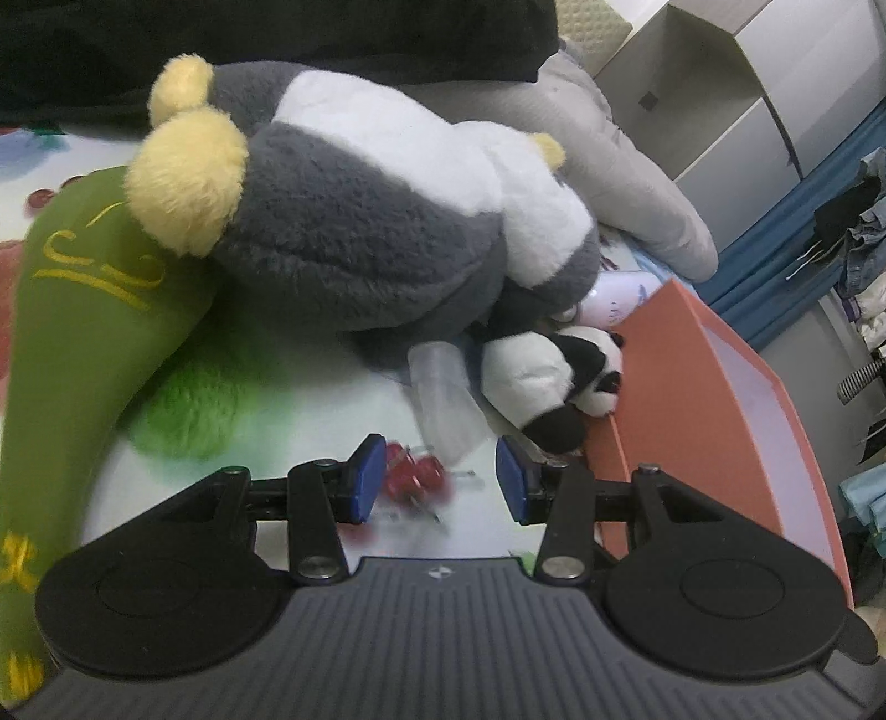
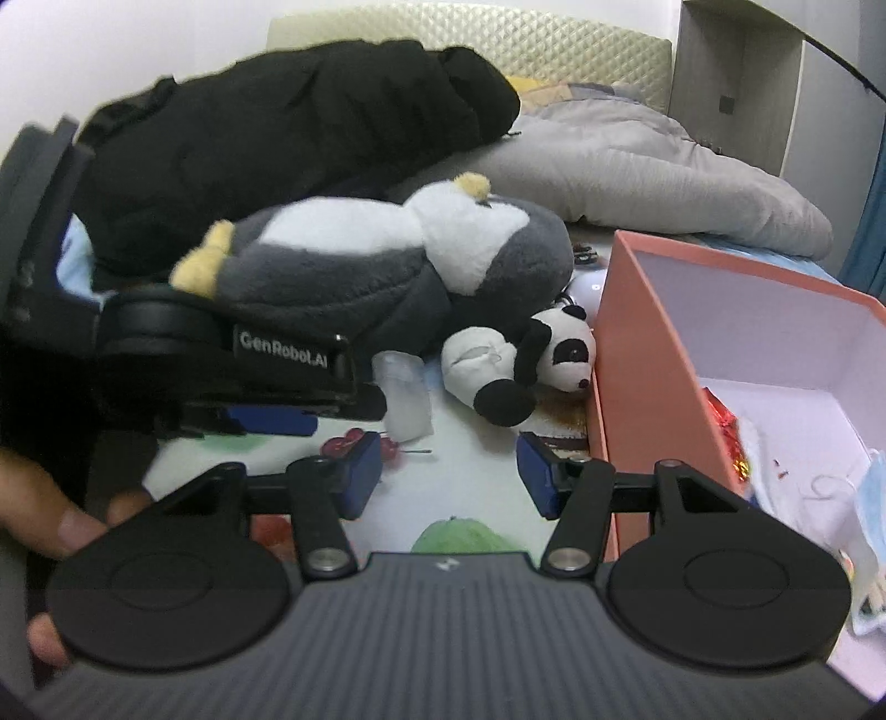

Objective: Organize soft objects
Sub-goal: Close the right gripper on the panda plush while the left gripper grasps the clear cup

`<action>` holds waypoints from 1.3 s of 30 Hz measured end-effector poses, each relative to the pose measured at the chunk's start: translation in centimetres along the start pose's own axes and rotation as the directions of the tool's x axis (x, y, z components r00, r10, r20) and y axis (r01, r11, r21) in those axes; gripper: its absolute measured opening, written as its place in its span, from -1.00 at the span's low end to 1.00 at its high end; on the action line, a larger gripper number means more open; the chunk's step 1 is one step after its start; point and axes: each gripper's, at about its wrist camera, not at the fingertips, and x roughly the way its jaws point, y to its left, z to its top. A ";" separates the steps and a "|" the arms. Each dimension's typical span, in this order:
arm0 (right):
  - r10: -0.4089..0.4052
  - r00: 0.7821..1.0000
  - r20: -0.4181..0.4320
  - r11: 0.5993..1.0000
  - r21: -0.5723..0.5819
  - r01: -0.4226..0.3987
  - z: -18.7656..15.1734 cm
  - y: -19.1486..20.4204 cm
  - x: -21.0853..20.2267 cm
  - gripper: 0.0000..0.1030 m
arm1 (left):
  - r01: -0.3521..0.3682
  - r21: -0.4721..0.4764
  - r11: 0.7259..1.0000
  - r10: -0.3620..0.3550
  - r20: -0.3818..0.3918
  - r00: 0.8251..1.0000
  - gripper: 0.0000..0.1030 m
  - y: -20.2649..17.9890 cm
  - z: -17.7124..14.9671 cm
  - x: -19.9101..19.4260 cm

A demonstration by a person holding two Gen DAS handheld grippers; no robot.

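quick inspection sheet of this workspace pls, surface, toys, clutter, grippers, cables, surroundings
surface: bed sheet with a fruit print, toys lying on it.
job's things: grey and white penguin plush on its side; small panda plush against the outer wall of the pink box; green plush beside the penguin.
clutter: clear plastic cup lying by the panda; white bottle behind it; wrappers and a face mask inside the box.
grippers: left gripper open and holding nothing; right gripper open and holding nothing.
cables: nothing seen.
surroundings: black jacket, grey duvet, padded headboard, white cabinet.
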 end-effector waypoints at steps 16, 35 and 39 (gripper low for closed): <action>-0.156 0.988 -0.008 0.983 -0.095 0.154 1.4 0.4 6.9 0.05 | 0.054 0.002 0.999 -0.053 -0.059 0.997 -0.17 0.1 2.8 5.3; -0.074 0.996 -0.053 0.995 -0.073 0.070 0.2 0.5 5.1 -0.43 | -0.009 -0.011 1.000 0.009 -0.001 1.000 -0.71 0.1 1.6 1.8; -0.048 0.997 -0.065 0.996 -0.083 0.042 -1.0 1.1 3.1 -0.43 | -0.037 -0.021 0.999 0.037 0.005 0.999 -0.71 0.1 0.3 -0.3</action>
